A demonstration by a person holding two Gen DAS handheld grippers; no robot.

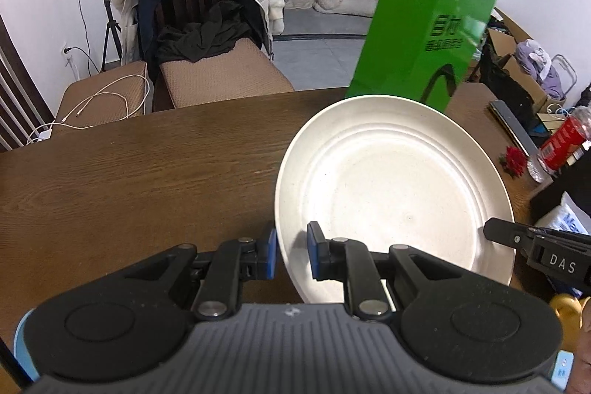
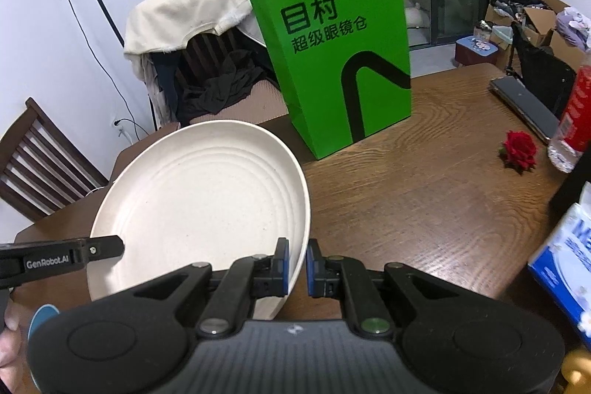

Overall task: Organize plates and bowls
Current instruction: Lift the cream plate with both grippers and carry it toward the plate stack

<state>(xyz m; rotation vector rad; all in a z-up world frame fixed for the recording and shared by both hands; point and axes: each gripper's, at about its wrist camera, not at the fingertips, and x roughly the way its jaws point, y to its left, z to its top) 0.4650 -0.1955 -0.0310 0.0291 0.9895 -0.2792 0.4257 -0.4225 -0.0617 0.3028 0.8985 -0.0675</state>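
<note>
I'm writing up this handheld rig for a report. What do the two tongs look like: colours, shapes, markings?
Both look alike. The left tongs and right tongs have black linkage arms with silver pivot pins, blue pads on the fingertips, two round black discs, and a ribbed dark grey body with light blue trim at its edges. Side-on, the left one reads "GenRobot.AI", the right "DAS".

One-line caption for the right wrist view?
Both grippers pinch the cream plate by opposite rims, held above the wooden table near a green bag.
</note>
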